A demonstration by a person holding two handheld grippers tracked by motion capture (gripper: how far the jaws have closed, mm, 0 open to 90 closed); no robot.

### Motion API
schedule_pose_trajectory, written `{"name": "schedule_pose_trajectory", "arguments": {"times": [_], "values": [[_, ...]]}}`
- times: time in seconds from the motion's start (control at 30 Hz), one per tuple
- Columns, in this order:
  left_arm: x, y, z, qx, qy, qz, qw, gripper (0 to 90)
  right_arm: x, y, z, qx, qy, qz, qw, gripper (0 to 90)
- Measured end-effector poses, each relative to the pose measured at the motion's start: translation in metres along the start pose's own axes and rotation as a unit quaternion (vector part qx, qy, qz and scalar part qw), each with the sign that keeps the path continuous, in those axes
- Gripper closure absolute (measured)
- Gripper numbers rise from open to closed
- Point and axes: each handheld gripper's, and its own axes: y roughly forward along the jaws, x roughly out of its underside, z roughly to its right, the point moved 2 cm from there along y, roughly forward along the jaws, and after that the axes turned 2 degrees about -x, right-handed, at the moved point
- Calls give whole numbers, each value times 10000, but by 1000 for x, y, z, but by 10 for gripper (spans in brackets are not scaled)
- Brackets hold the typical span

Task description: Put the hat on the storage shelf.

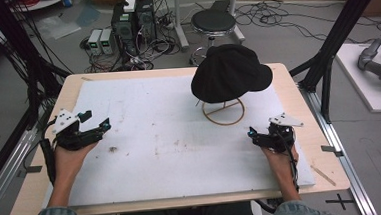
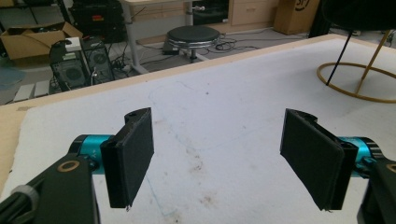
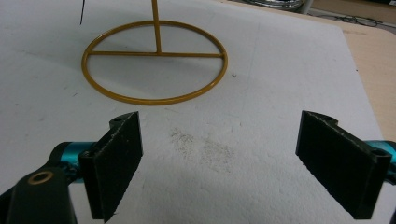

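A black cap (image 1: 230, 73) rests on top of a gold wire stand (image 1: 223, 112) at the back right of the white mat (image 1: 170, 139). The stand's round base ring (image 3: 154, 65) lies on the mat just ahead of my right gripper (image 3: 219, 163), which is open with nothing between its jaws. In the high view the right gripper (image 1: 260, 136) sits at the mat's right side, in front of the stand. My left gripper (image 1: 95, 121) is at the mat's left edge. It is open too (image 2: 219, 158), with bare stained mat between its jaws and the stand's ring (image 2: 359, 81) far off at the right.
The mat covers a wooden table (image 1: 298, 96). Beyond the far edge stand a black stool (image 1: 213, 23), computer towers (image 1: 133, 21) and loose cables on the floor. Black frame posts (image 1: 334, 38) rise at both sides of the table.
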Motion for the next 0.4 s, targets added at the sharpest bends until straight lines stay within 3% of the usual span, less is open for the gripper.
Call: {"name": "schedule_pose_trajectory", "arguments": {"times": [0.2,0.4], "values": [[17,-1,-3,-70,-68,-102,9999,261,0,0,0,1,6,-16,10000,144],[20,-2,-5,-89,-69,-140,9998,260,0,-1,0,9,15,-17,10000,144]]}}
